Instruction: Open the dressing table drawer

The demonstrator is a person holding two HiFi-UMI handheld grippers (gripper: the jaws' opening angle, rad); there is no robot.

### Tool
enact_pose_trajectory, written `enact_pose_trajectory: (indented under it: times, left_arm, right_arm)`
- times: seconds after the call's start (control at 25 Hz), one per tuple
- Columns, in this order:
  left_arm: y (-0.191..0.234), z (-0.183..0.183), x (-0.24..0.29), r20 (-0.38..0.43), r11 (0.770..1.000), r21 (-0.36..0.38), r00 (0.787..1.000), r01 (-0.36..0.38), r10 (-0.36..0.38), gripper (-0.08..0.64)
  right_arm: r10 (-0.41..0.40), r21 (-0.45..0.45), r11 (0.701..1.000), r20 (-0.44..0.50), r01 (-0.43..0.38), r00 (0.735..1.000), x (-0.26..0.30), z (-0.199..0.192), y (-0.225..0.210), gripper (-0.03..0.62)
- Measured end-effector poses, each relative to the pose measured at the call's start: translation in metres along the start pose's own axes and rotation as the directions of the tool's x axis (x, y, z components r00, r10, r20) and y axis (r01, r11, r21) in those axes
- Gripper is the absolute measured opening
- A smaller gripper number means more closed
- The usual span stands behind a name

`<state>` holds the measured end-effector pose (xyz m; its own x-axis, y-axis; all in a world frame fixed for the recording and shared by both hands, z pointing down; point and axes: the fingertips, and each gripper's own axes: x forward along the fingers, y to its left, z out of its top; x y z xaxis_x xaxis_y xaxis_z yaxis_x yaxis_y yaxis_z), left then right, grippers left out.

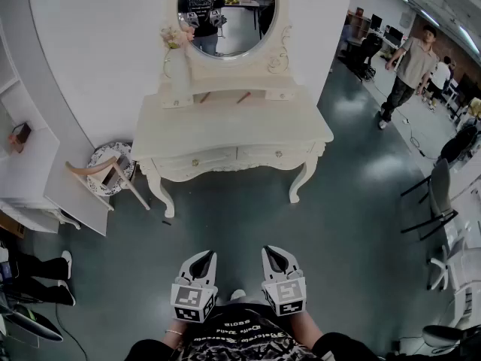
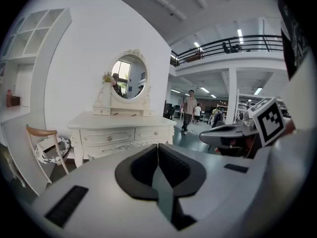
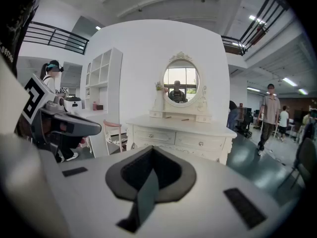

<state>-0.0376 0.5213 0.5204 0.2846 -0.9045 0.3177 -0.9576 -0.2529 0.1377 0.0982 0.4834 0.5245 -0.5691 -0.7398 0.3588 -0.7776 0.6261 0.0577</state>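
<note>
The cream dressing table (image 1: 225,130) stands against the white wall ahead of me, well out of reach. Its two front drawers, the left drawer (image 1: 194,161) and the right drawer (image 1: 278,155), are closed, each with a small round knob. An oval mirror (image 1: 225,10) tops the table. My left gripper (image 1: 204,256) and right gripper (image 1: 273,252) hang side by side low in the head view, over the floor. Both are shut and hold nothing. In the left gripper view the table (image 2: 121,128) lies beyond the closed jaws, as the table (image 3: 183,130) does in the right gripper view.
A small wooden chair (image 1: 105,175) stands by the table's left leg, next to a white shelf unit (image 1: 30,179). A person (image 1: 409,70) walks across the floor at the right. Office chairs (image 1: 443,194) line the right edge. Someone's legs (image 1: 37,277) show at the left.
</note>
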Motion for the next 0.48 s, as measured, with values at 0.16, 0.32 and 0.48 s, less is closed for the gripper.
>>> enact_pose_trajectory:
  times: [0.16,0.32,0.48]
  left_arm:
    - [-0.002,0.001,0.005,-0.001,1.000,-0.002,1.000,-0.001,0.001,0.018]
    - [-0.008,0.001,0.010,0.000,1.000,0.003,1.000,0.000,0.000,0.018]
    - [-0.015,0.002,0.013,0.003,1.000,0.011,1.000,0.001,-0.001,0.018]
  right_arm:
    - [0.001,-0.003,1.000,-0.002,-0.001,1.000,0.001,0.000,-0.005,0.009]
    - [0.008,0.009,1.000,0.009,-0.008,1.000,-0.003,-0.001,-0.012,0.009]
    - [-0.004,0.017,1.000,0.018,0.004,1.000,-0.006,-0.003,-0.021,0.009]
